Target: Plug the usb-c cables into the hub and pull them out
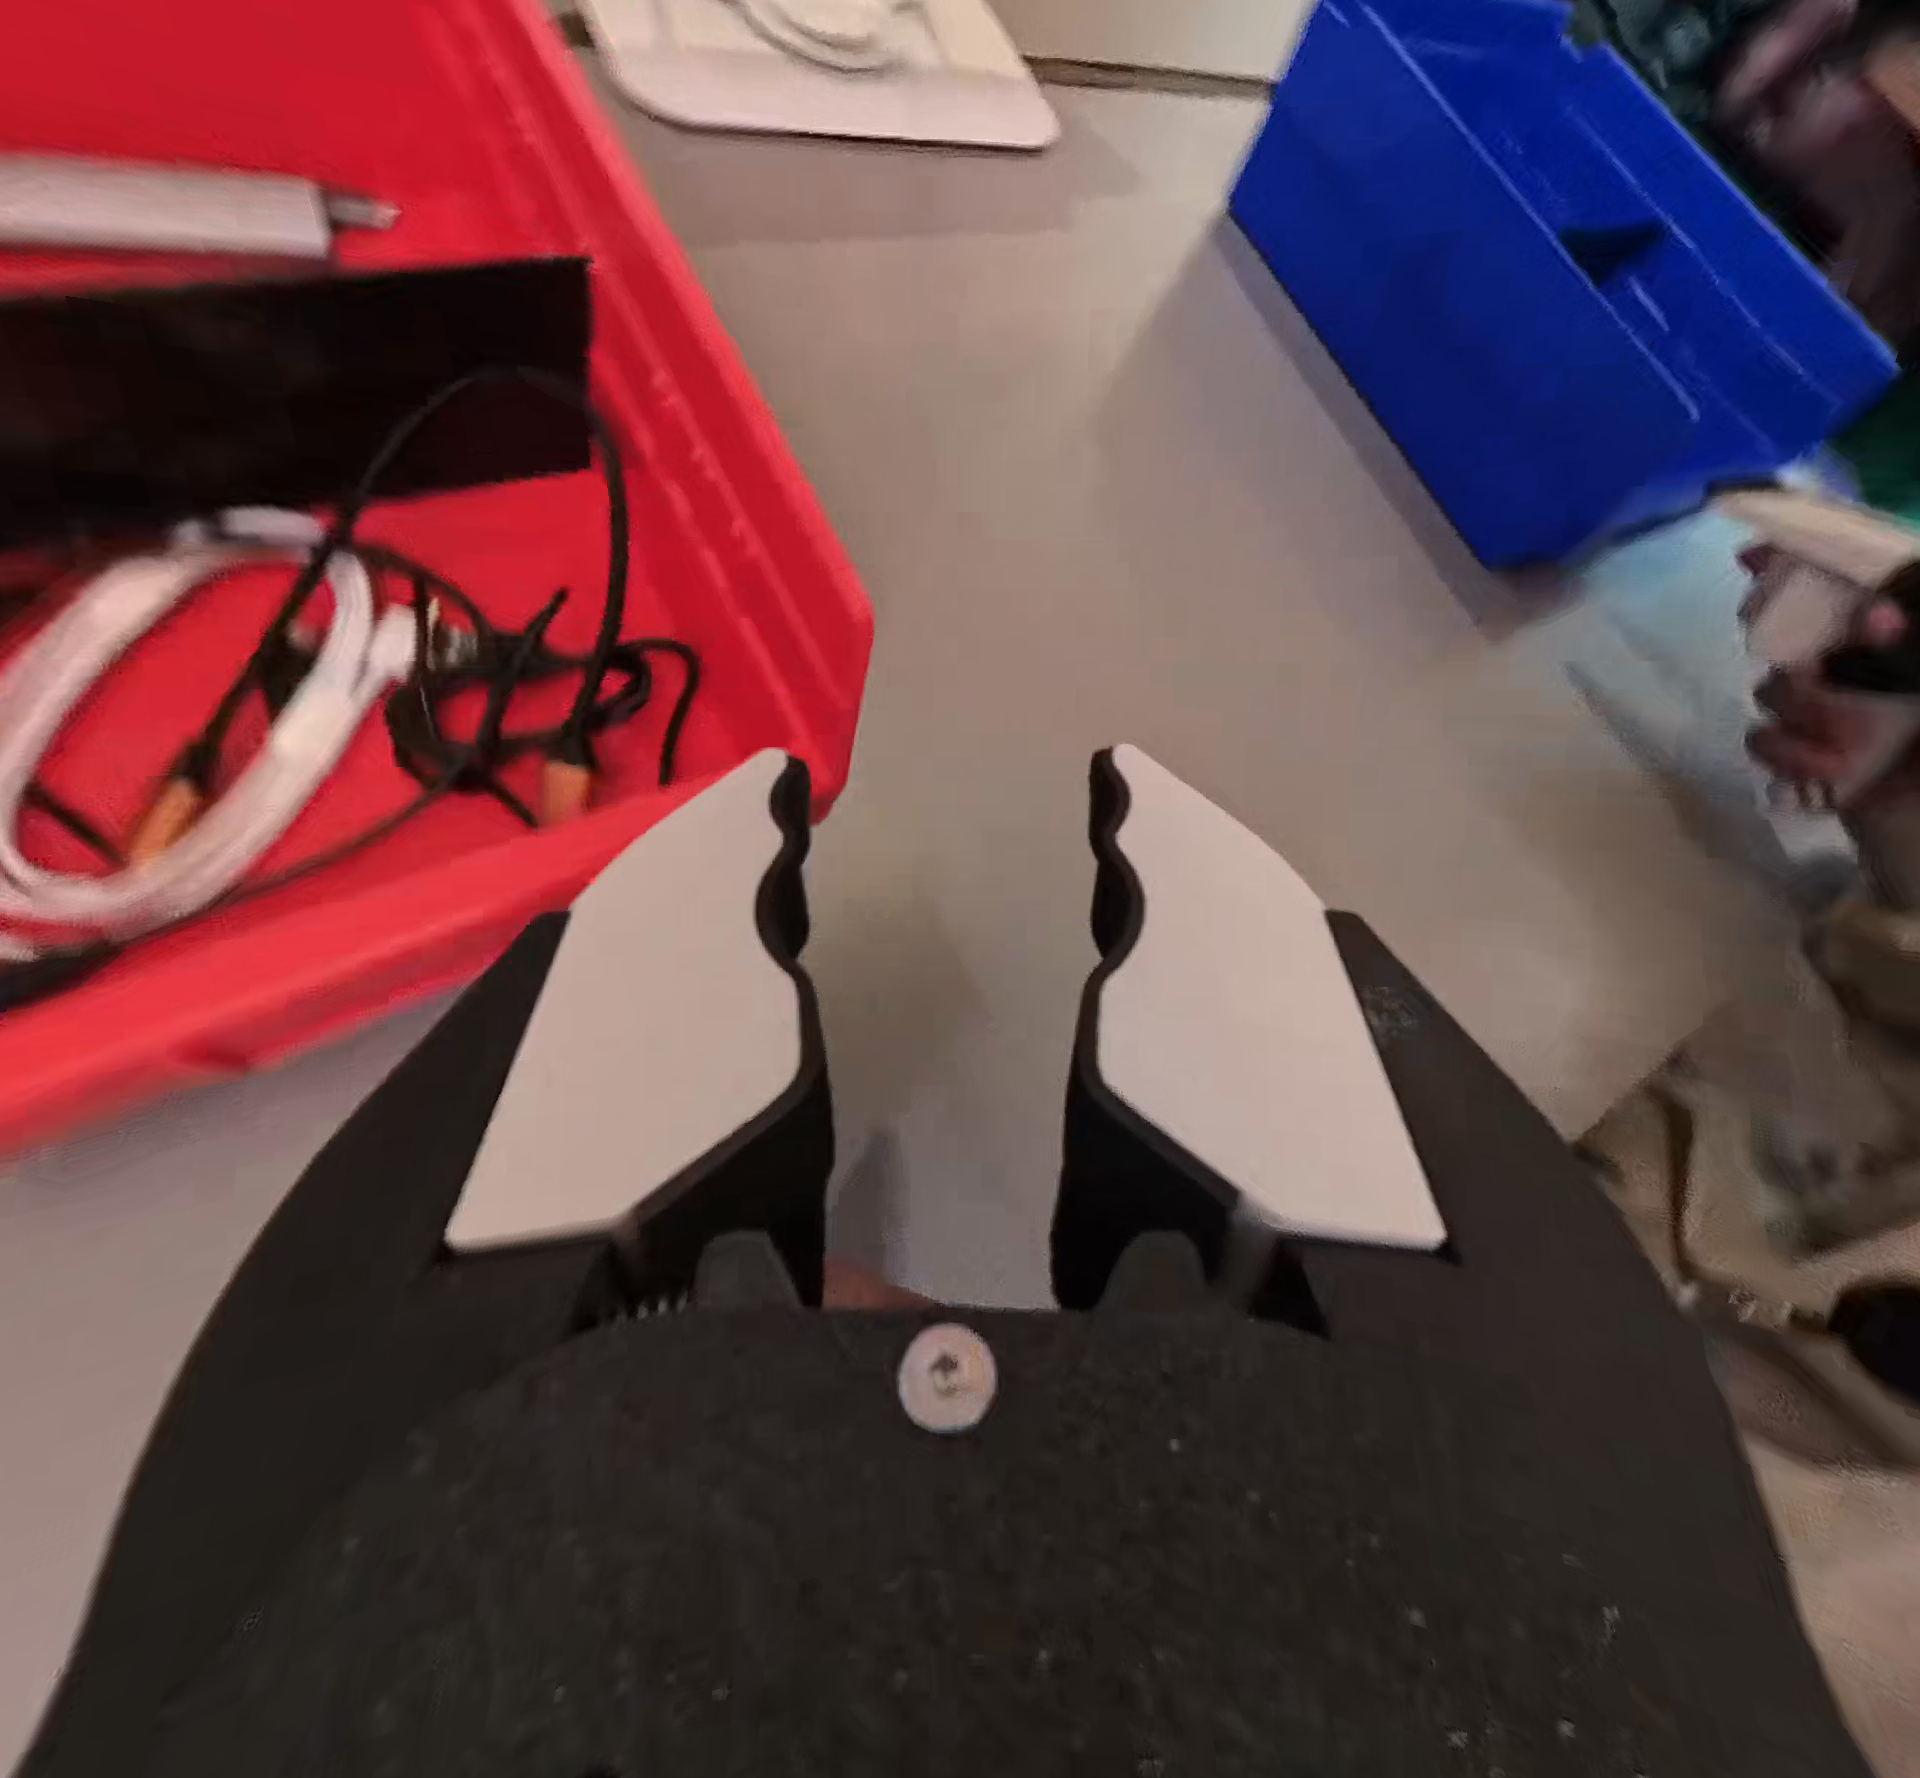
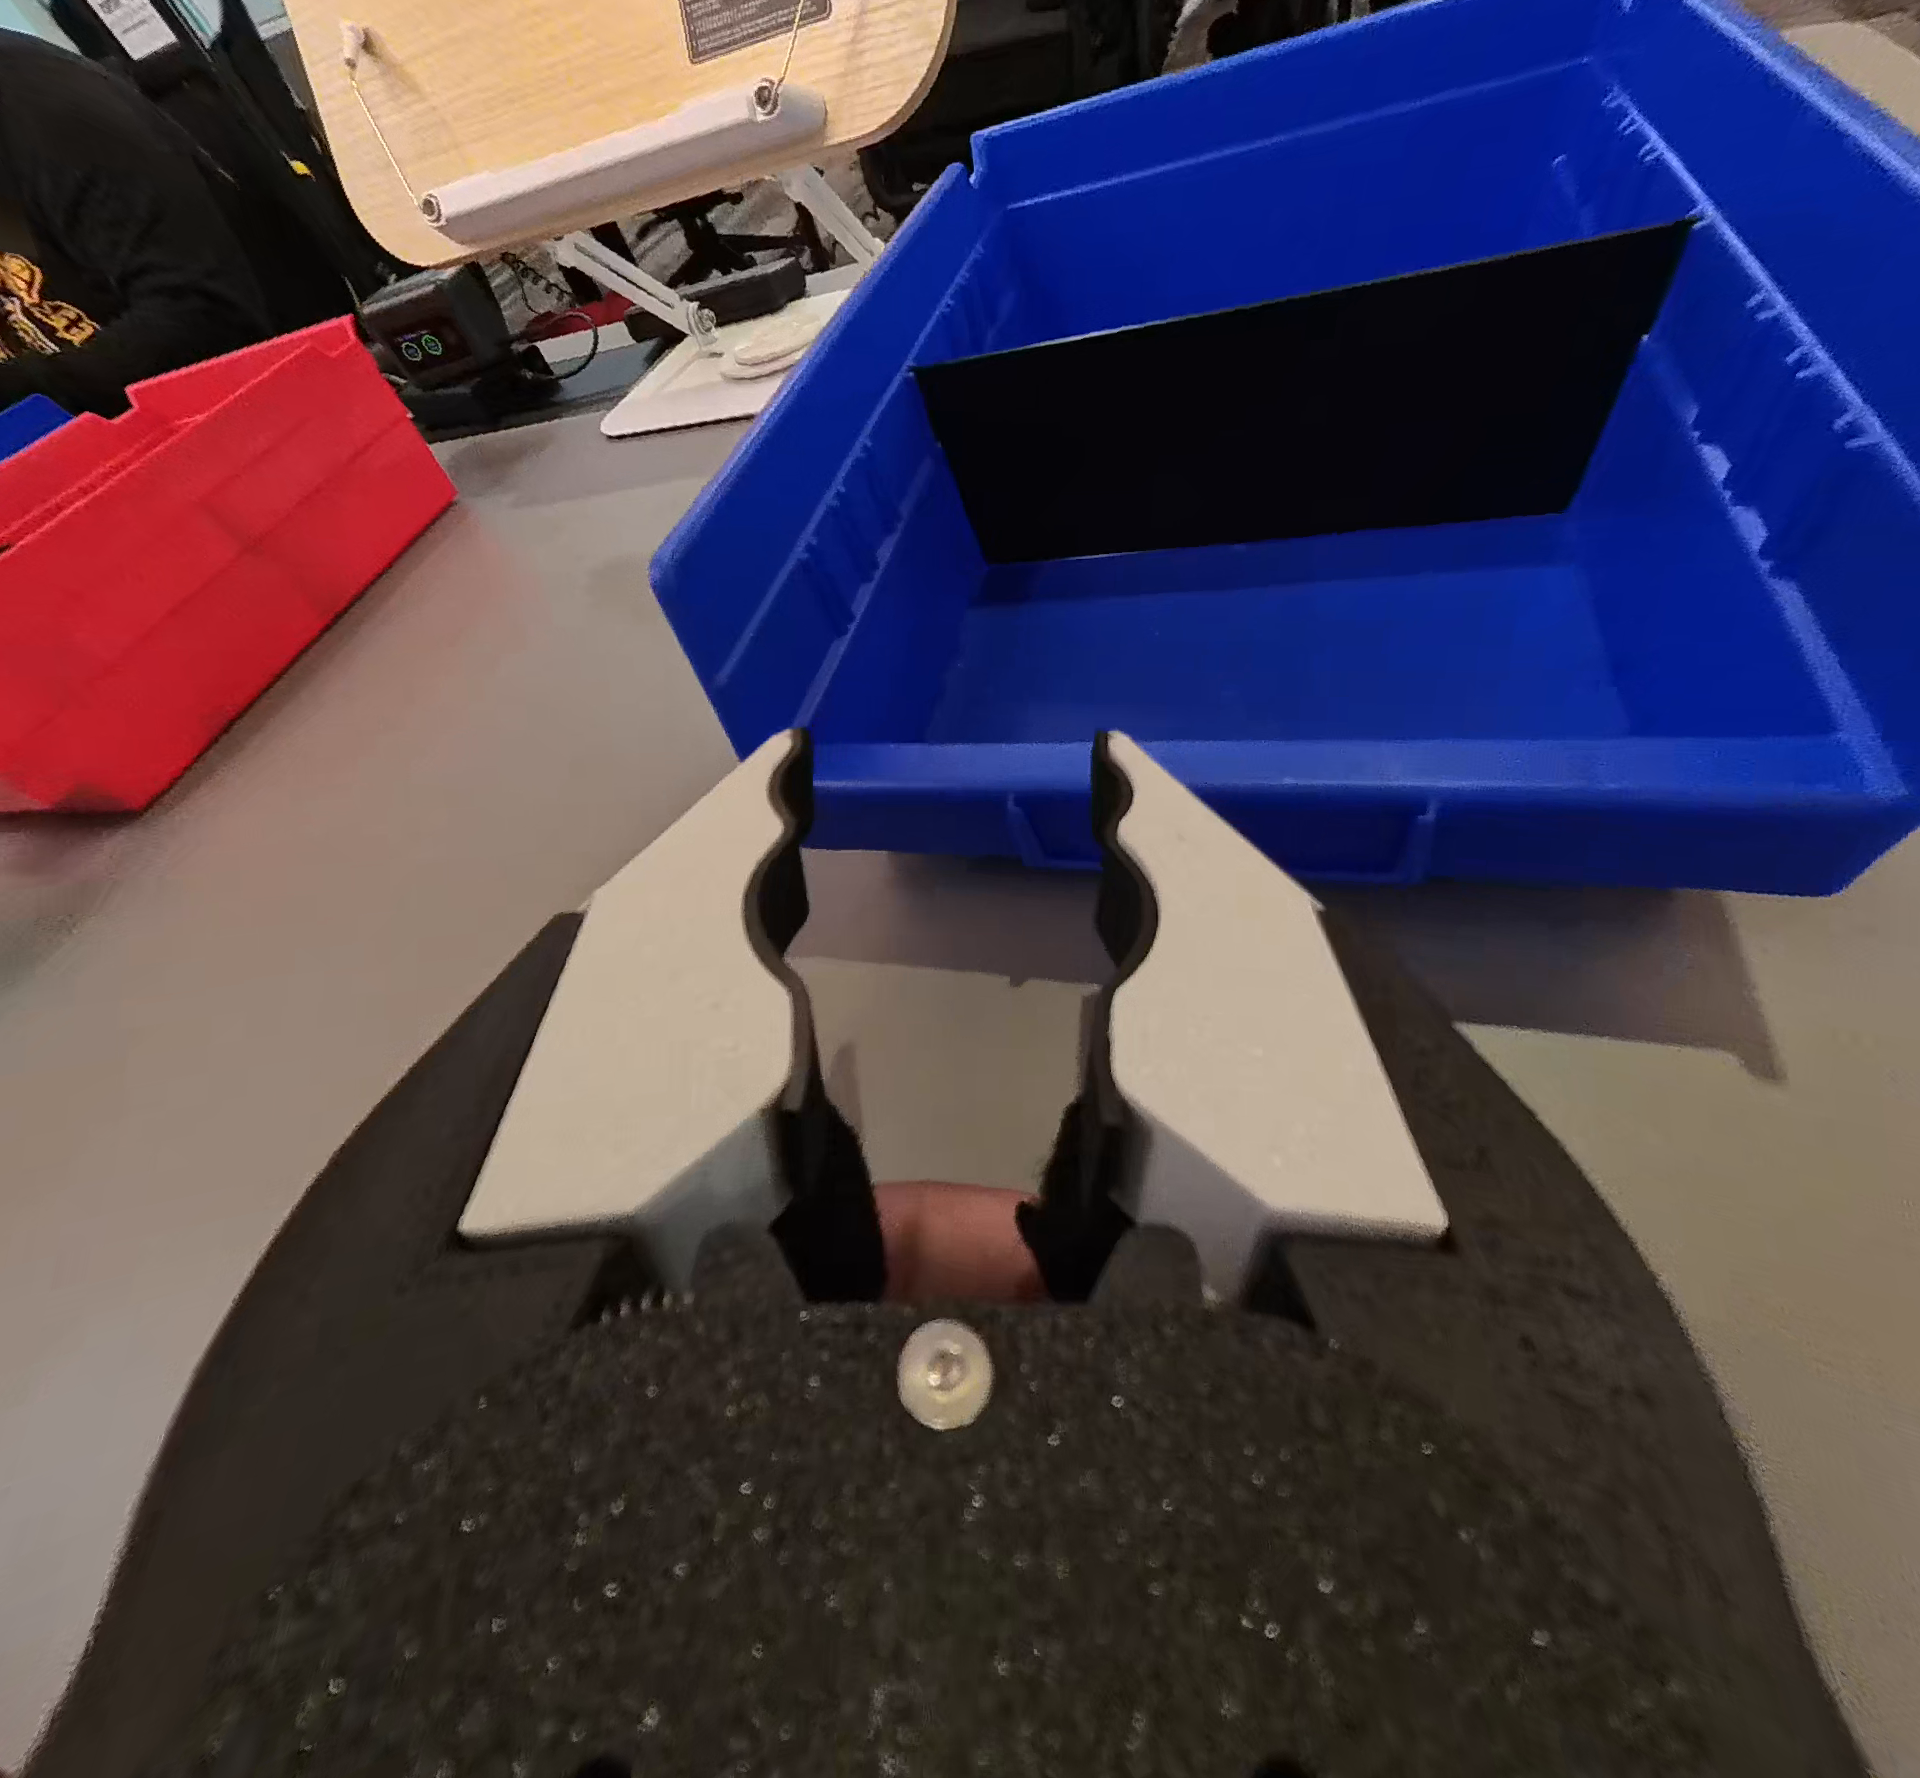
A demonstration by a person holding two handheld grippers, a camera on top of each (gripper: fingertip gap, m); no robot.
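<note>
Now, left gripper (image 1: 948,783): fingers apart, nothing between them, over the grey table (image 1: 997,523), just right of the red bin (image 1: 727,481).
Cables: white cable (image 1: 208,741) and black cables (image 1: 499,689) with orange plugs lie tangled inside the red bin, near its front wall.
Hub: cannot tell which item it is.
Right gripper (image 2: 951,772): fingers apart, empty, just before the blue bin (image 2: 1351,793).
Blue bin: black divider (image 2: 1299,409) stands across it.
</note>
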